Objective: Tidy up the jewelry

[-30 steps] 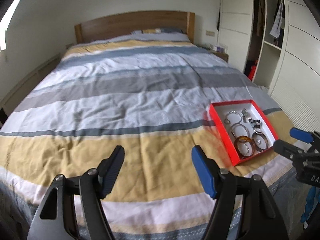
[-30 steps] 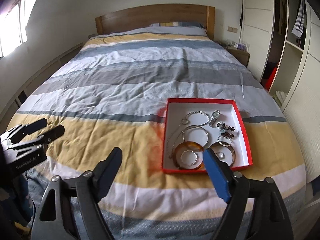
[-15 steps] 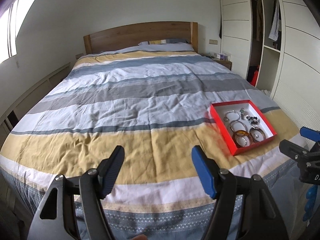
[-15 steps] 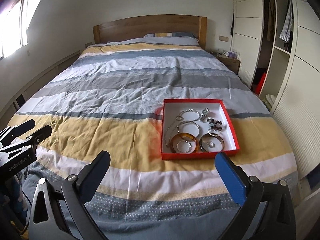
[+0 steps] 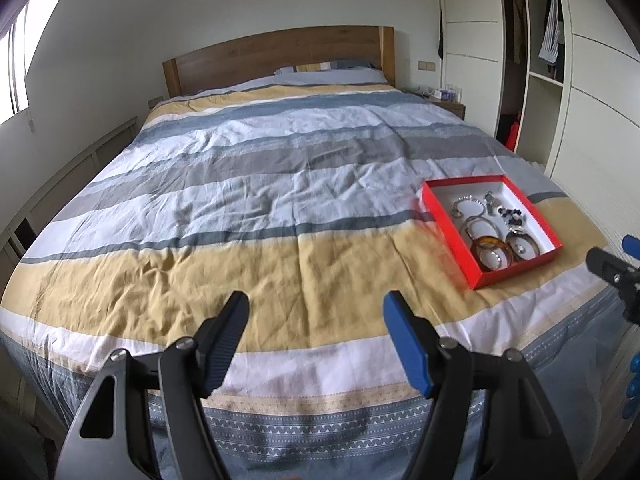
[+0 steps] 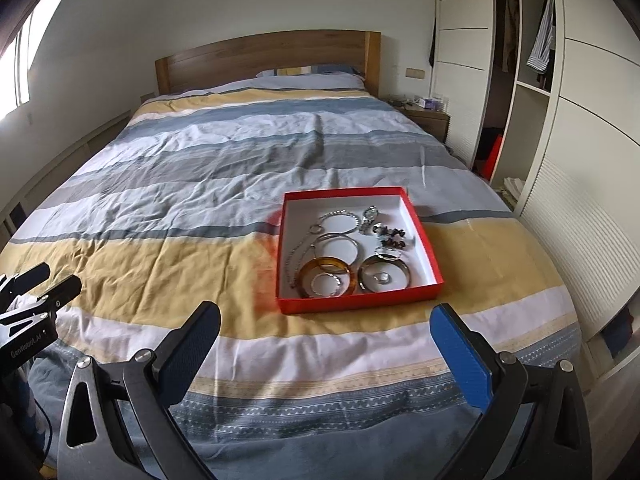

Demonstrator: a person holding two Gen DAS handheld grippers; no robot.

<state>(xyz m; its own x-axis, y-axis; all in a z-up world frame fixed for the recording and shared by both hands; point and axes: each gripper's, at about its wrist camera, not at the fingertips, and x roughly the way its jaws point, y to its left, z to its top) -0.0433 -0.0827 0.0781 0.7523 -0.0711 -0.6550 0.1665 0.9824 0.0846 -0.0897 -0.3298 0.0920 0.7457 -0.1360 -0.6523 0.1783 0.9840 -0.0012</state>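
A shallow red box with a white inside lies on the striped bed near its foot; it also shows in the left wrist view. It holds an amber bangle, silver bangles, a chain bracelet, a watch and dark beads. My right gripper is open and empty, just short of the box. My left gripper is open and empty, above the foot of the bed, left of the box.
The striped duvet covers the whole bed, with a wooden headboard behind. A bedside table and white wardrobe stand to the right. A window is at the left.
Both grippers have pulled back and up from the bed, so the box looks farther away. The right gripper has opened wider. The jewelry in the box has not moved.
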